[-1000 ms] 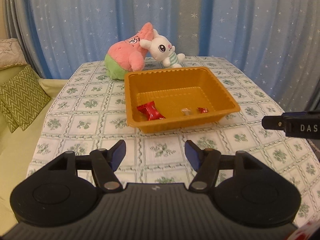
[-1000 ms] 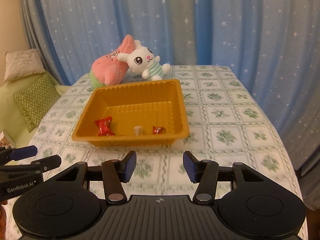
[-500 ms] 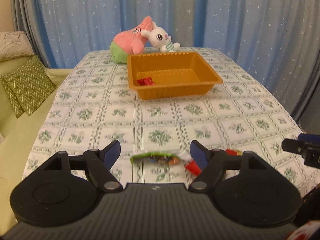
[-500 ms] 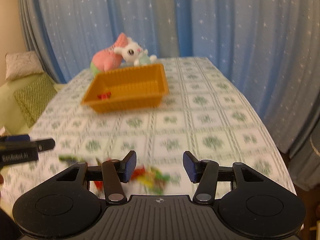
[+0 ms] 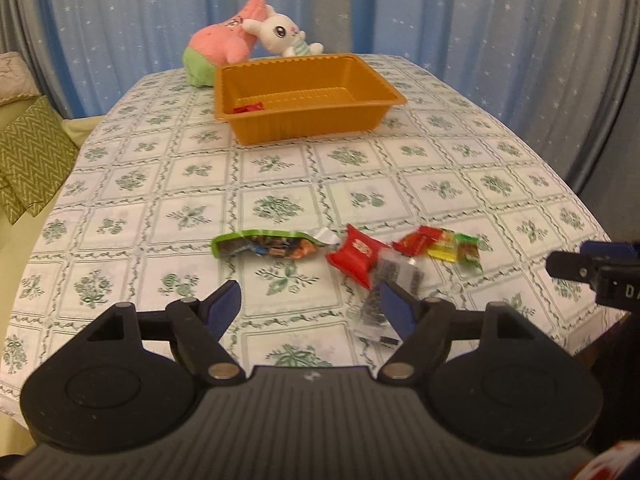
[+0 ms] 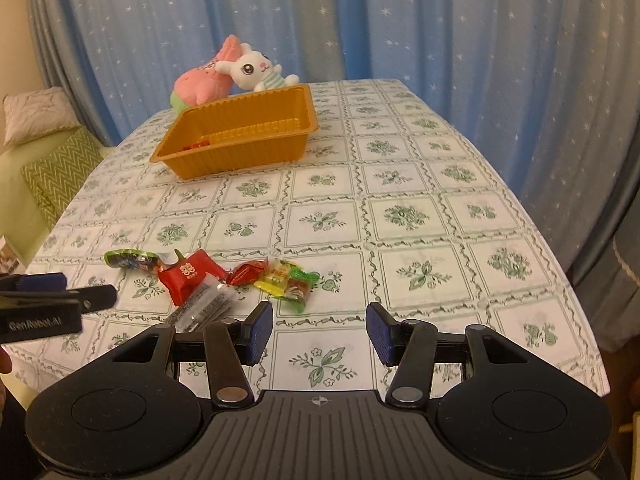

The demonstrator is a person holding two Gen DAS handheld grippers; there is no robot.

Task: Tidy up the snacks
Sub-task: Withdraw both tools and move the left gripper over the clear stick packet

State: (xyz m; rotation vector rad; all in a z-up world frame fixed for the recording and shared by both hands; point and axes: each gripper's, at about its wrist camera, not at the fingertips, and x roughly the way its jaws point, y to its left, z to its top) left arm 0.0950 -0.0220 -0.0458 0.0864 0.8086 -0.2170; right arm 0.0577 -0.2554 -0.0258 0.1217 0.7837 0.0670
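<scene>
Crinkled snack wrappers lie in a loose row near the front edge of a table (image 5: 280, 184) draped in a white cloth printed with green floral squares. From left: a long green packet (image 5: 266, 245), a glossy red pillow-shaped pouch (image 5: 356, 254), a clear packet (image 5: 390, 292) with dark contents, a small red candy (image 5: 416, 240) and a yellow-green candy (image 5: 456, 250), several touching or overlapping.

The left gripper (image 5: 310, 308) hangs above the cloth just short of the row, its blue-padded jaws spread wide and holding nothing; the right-hand pad overlaps the clear packet in view, though contact cannot be judged. The right gripper (image 6: 320, 330) is likewise wide open and empty, low over bare cloth beside the candies.

Farther back sits a ribbed, orange plastic tray (image 5: 304, 122); a red wrapper (image 5: 249, 107) shows inside at its left end. Behind it lean a pink plush (image 5: 224, 42) and a white bunny (image 5: 286, 36), before star-flecked blue curtains (image 5: 460, 20).
</scene>
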